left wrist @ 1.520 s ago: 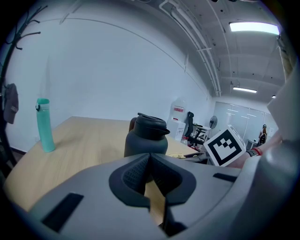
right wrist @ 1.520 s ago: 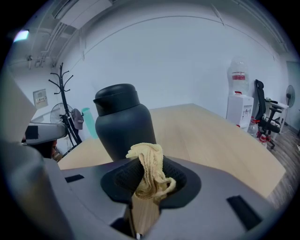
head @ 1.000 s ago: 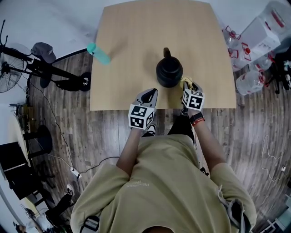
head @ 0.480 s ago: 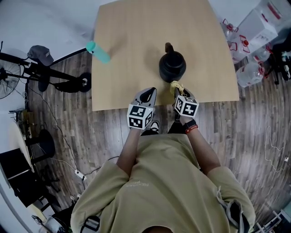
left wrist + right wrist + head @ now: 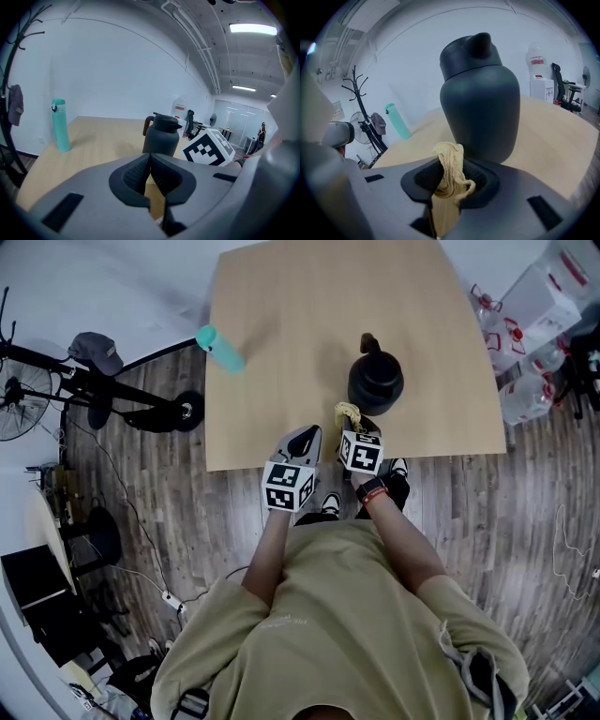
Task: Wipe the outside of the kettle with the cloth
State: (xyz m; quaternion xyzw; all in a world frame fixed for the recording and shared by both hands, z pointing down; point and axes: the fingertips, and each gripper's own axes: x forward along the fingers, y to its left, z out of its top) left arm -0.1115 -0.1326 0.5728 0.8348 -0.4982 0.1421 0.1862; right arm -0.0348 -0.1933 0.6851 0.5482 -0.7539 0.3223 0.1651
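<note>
- While the kettle (image 5: 376, 382) stands upright on the wooden table (image 5: 309, 324), right of the middle and toward the near edge, the right gripper (image 5: 352, 427) sits just in front of it on its near-left side.
- That right claw is clamped on the cloth (image 5: 348, 413), a yellowish bunched-up rag. In the right gripper view the cloth (image 5: 450, 168) pokes up out of the pinched pads, and a loose bit curls over one of them.
- The kettle (image 5: 480, 108) fills most of the right gripper view: dark, rounded body, lid on. The rag's top edge is right at its base, but honestly I can't tell if it's touching or just short of it.
- The left gripper (image 5: 302, 437) hangs over the near table edge, left of the right one and not near the kettle.
- In the left gripper view the left claw (image 5: 150, 173) is closed, pads pressed together with nothing between them, only bare tabletop below the tips.
- From that side the kettle (image 5: 161, 136) shows a brown handle on its left, and the right gripper's marker cube sits just to its right.
- A teal bottle (image 5: 218, 348) stands at the table's left edge, well apart from everything else. It's also upright in the left gripper view (image 5: 59, 125).
- Off the table, on the wood floor: a fan (image 5: 19, 399) and a grey cap (image 5: 97, 350) to the left, and clear water jugs (image 5: 525, 395) to the right.
</note>
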